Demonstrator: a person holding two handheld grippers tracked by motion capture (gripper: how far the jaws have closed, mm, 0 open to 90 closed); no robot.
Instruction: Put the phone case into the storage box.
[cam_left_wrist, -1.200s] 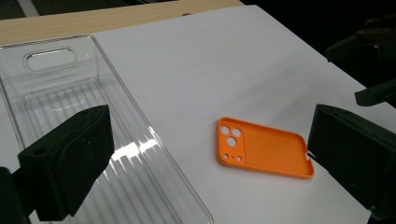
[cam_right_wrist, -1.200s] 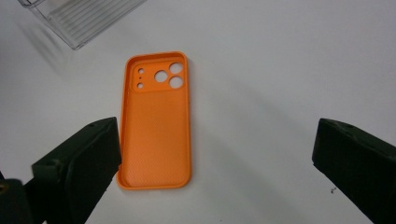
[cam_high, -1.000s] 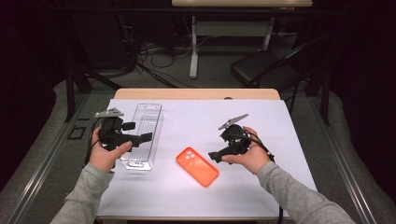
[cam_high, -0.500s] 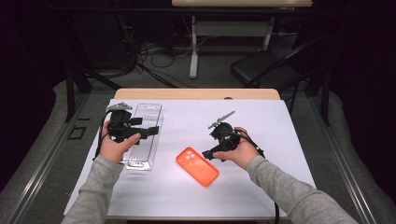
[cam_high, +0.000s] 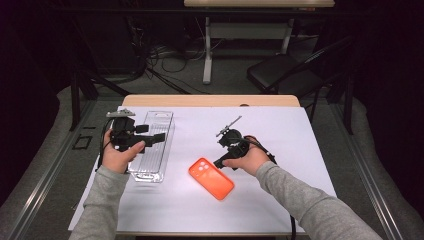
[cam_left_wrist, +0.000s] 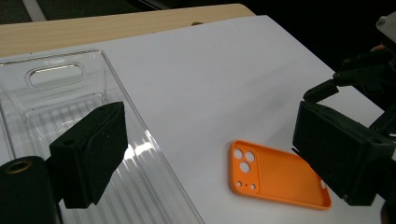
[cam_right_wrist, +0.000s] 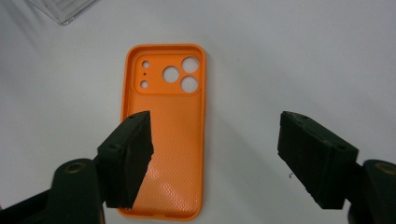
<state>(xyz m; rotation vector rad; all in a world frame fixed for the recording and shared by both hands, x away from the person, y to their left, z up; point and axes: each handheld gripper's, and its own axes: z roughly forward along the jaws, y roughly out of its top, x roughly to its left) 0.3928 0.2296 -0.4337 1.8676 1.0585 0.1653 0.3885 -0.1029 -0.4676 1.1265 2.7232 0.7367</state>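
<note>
An orange phone case (cam_high: 211, 177) lies inside-up on the white table cover, camera holes toward the far left. My right gripper (cam_high: 218, 162) hovers over its near-right end, open and empty; in the right gripper view the case (cam_right_wrist: 163, 130) lies under the left jaw, with bare cover in the gap of the gripper (cam_right_wrist: 217, 122). My left gripper (cam_high: 159, 136) is open and empty above a clear plastic tray (cam_high: 159, 120). In the left gripper view its gripper (cam_left_wrist: 215, 126) spans the tray (cam_left_wrist: 56, 112) and the case (cam_left_wrist: 280, 179), with the right gripper (cam_left_wrist: 364, 74) beyond.
A white cover (cam_high: 300, 150) spreads over the table, with a wooden strip (cam_high: 210, 100) showing at the far edge. Beyond the table are a dark chair (cam_high: 280, 75), a desk leg (cam_high: 206, 55) and floor cables (cam_high: 160, 55). The tray's corner (cam_right_wrist: 65, 9) lies past the case.
My right gripper has moved left and down toward the orange case. My left gripper has shifted slightly right over the tray. The case and tray have not moved.
</note>
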